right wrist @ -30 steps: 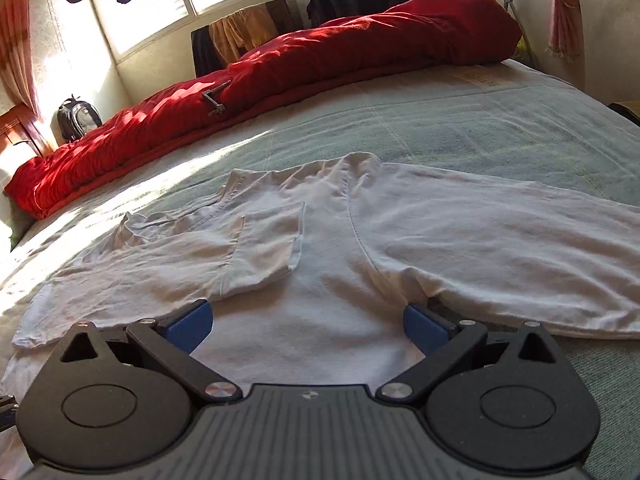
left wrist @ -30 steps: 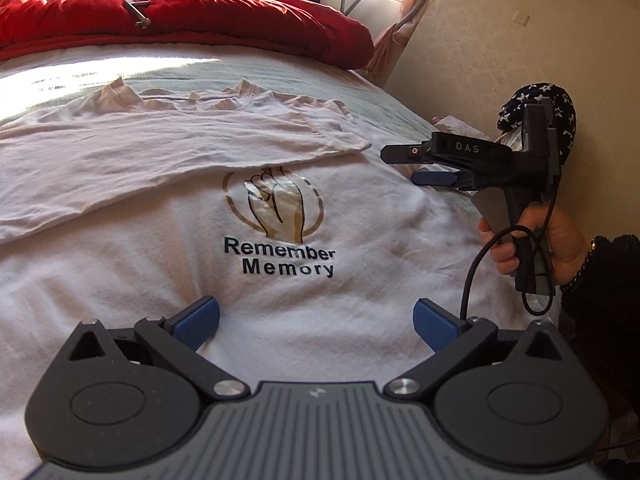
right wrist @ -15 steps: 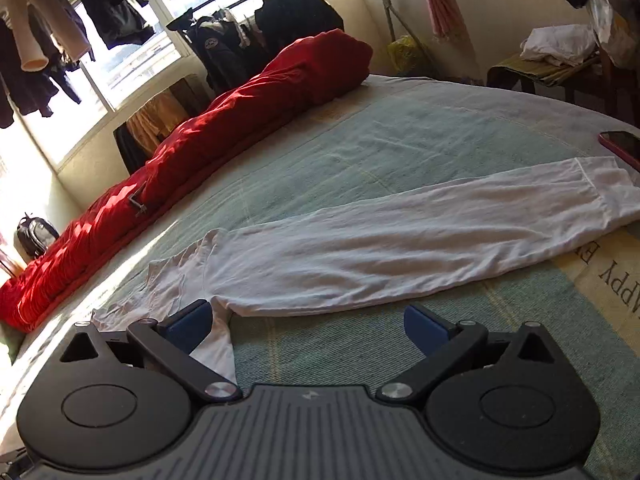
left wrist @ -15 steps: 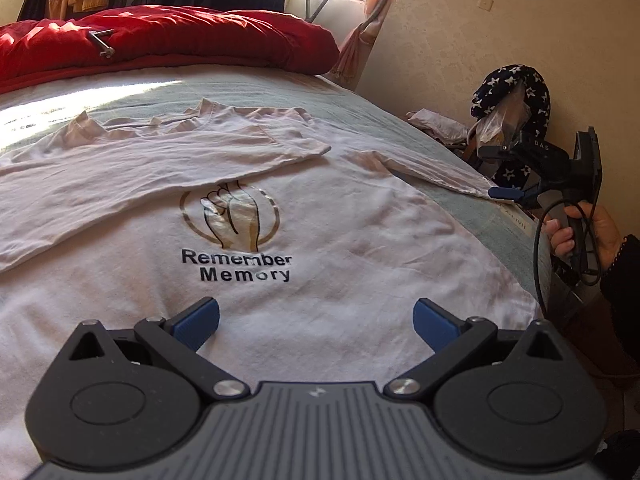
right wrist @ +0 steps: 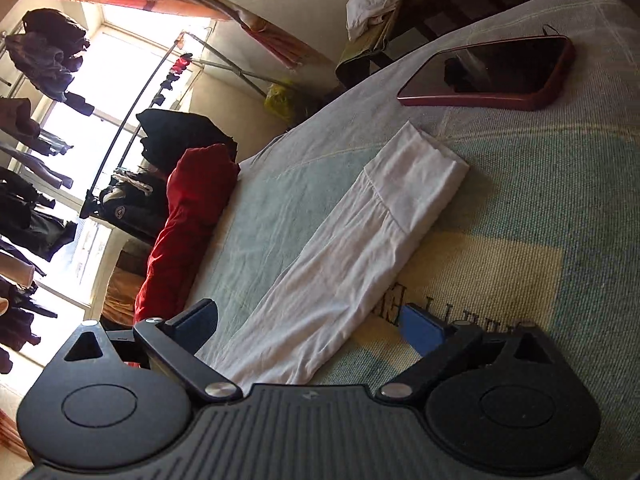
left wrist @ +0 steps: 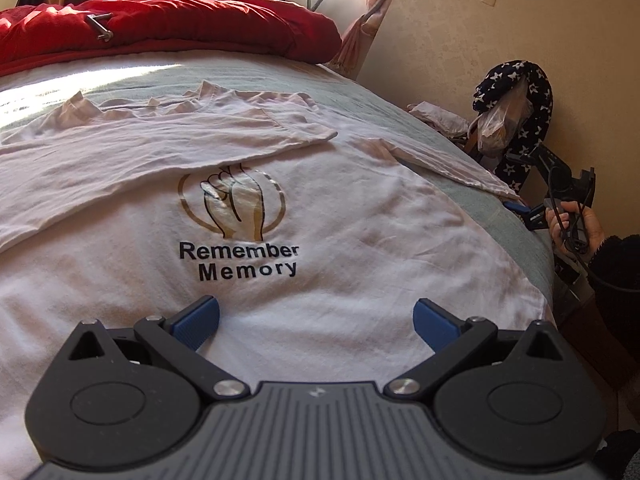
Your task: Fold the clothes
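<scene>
A white long-sleeved shirt [left wrist: 280, 240] lay spread flat on the bed [left wrist: 360, 92], its front showing a gold ring around a fist and the words "Remember Memory". One sleeve [left wrist: 168, 148] was folded across the chest, above the print. The other sleeve [right wrist: 352, 240] stretched out straight over the pale green blanket [right wrist: 540, 200], its cuff [right wrist: 420, 176] ending just short of a phone in a red case [right wrist: 492, 72] that lay on the blanket.

The left gripper [left wrist: 316, 316] hung low over the lower part of the shirt, just below the lettering, with its jaws wide apart and nothing between the blue pads [left wrist: 198, 316].

The right gripper [right wrist: 310, 326] was rolled onto its side near the edge of the bed, straddling the outstretched sleeve. Its jaws were wide but beginning to close, with the sleeve lying between them and the pads not pressing on it. In the left wrist view the right hand [left wrist: 572, 224], in a dark sleeve, held that gripper's handle at the bed's edge.

A red quilt [left wrist: 160, 20] was bunched along the far side of the bed, and clothes [right wrist: 36, 120] hung by the bright window [right wrist: 120, 60].
</scene>
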Demonstrator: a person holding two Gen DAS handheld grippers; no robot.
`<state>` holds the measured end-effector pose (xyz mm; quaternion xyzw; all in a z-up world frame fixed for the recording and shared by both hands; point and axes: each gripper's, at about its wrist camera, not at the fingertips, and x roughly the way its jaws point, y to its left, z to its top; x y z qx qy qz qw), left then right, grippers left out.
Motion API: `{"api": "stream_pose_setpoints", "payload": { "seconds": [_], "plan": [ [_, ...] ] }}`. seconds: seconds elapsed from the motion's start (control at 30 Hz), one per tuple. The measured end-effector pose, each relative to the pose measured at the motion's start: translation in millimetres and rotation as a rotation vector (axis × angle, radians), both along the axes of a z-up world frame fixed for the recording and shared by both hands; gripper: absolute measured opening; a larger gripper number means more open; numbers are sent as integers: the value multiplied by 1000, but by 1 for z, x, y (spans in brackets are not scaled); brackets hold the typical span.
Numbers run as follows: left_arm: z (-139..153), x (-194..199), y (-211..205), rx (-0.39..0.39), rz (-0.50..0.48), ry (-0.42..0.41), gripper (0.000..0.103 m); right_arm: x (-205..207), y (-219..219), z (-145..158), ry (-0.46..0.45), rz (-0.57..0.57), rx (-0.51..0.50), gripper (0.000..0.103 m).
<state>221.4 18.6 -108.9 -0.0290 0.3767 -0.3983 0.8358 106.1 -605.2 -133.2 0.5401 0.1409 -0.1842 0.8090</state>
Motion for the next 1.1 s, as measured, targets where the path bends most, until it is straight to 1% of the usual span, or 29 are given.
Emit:
{"api": "stream_pose_setpoints", "payload": {
  "seconds": [0.13, 0.23, 0.3, 0.43, 0.5, 0.57, 0.63, 0.7, 0.8, 0.87, 0.9, 0.93, 1.07, 1.1],
  "plan": [
    [0, 0, 0, -7, 0, 1, 102, 12, -11, -5, -12, -36, -17, 95],
    [0, -1, -2, 5, -4, -10, 102, 23, -18, -7, 1, -23, -91, 95],
    [0, -1, -2, 8, -6, -13, 102, 27, -22, -8, -4, -22, -118, 95],
    [-1, -1, 0, 3, -12, -14, 102, 31, -27, -8, -18, -33, -125, 96],
    [-1, 1, 1, -4, -12, -8, 102, 33, -21, -4, -3, 12, -165, 98],
    [-1, 2, 2, -16, -10, 2, 102, 31, -20, -7, 2, 31, -204, 98],
    [-2, 4, 3, -30, -9, 12, 102, 31, -23, -8, -18, -9, -201, 98],
    [-2, 4, 4, -38, -9, 16, 102, 37, -28, -6, -5, -39, -196, 98],
    [-2, 5, 5, -47, -10, 20, 102, 50, -29, -1, 46, -39, -231, 99],
    [-2, 5, 5, -43, -12, 15, 102, 54, -27, 1, 58, -31, -240, 99],
    [-2, 4, 4, -41, -12, 13, 102, 55, -26, 1, 67, -28, -243, 96],
    [-2, 4, 4, -39, -13, 11, 102, 53, -27, 1, 81, -29, -243, 89],
    [-2, 4, 4, -35, -15, 6, 102, 47, -29, 1, 126, -34, -231, 73],
    [-2, 4, 4, -34, -15, 5, 102, 44, -30, 1, 142, -35, -226, 66]
  ]
}}
